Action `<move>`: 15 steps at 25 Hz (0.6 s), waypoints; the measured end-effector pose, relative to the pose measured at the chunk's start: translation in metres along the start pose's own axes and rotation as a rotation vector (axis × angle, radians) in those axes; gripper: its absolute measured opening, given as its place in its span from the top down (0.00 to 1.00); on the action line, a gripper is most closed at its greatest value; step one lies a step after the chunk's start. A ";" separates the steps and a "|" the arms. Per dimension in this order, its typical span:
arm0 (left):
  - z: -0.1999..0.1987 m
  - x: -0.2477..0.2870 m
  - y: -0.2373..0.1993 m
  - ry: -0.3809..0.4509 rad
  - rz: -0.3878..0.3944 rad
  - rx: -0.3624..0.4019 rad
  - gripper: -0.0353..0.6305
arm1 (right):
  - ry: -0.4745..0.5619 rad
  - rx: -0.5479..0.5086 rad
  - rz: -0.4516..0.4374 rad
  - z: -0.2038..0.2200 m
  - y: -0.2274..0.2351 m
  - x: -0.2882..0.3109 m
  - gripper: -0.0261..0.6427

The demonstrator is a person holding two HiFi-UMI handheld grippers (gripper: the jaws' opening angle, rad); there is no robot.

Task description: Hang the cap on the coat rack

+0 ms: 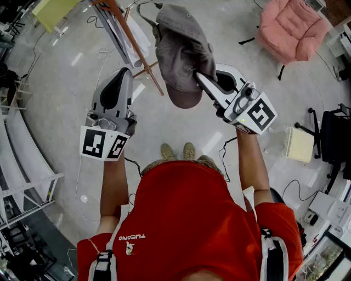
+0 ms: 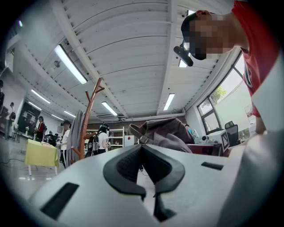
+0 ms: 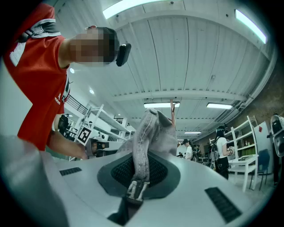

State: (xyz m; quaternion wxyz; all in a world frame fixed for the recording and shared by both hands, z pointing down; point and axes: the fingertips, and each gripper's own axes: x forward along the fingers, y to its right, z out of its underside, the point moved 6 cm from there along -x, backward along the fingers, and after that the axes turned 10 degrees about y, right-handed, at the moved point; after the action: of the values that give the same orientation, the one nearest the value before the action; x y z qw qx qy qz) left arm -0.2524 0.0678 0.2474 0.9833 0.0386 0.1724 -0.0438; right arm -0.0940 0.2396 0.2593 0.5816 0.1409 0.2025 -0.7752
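A grey-brown cap (image 1: 181,52) hangs in the air in front of me, brim down. My right gripper (image 1: 198,77) is shut on the cap's back strap (image 3: 143,146), whose buckle sits between the pads. The cap (image 3: 155,128) rises just past the jaws. My left gripper (image 1: 124,74) is held to the left of the cap, apart from it, shut with nothing in it (image 2: 142,146). The coat rack (image 1: 131,38) is a reddish wooden pole beyond the cap. In the left gripper view the rack (image 2: 90,117) stands left of the cap (image 2: 164,131), with forked pegs on top.
A grey garment (image 2: 77,133) hangs on the rack. A pink armchair (image 1: 290,27) stands at the far right, a yellow-green table (image 1: 52,11) at the far left and a black office chair (image 1: 334,137) at the right edge. Cables lie on the floor. Several people (image 2: 66,135) stand in the background.
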 end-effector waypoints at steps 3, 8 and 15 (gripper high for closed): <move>0.005 0.001 0.004 -0.009 -0.010 -0.010 0.94 | -0.051 0.007 -0.005 0.004 0.001 -0.012 0.91; 0.016 0.005 0.006 -0.028 -0.043 -0.012 0.94 | -0.043 0.014 -0.005 0.007 0.011 -0.028 0.91; 0.029 0.011 -0.003 -0.059 -0.102 0.013 0.94 | -0.079 0.059 -0.041 0.028 0.038 -0.034 0.91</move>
State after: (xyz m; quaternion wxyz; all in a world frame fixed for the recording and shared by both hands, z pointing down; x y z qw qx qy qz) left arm -0.2330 0.0611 0.2707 0.9842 0.0351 0.1446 -0.0961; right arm -0.0470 0.2459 0.2937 0.5686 0.1233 0.1592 -0.7976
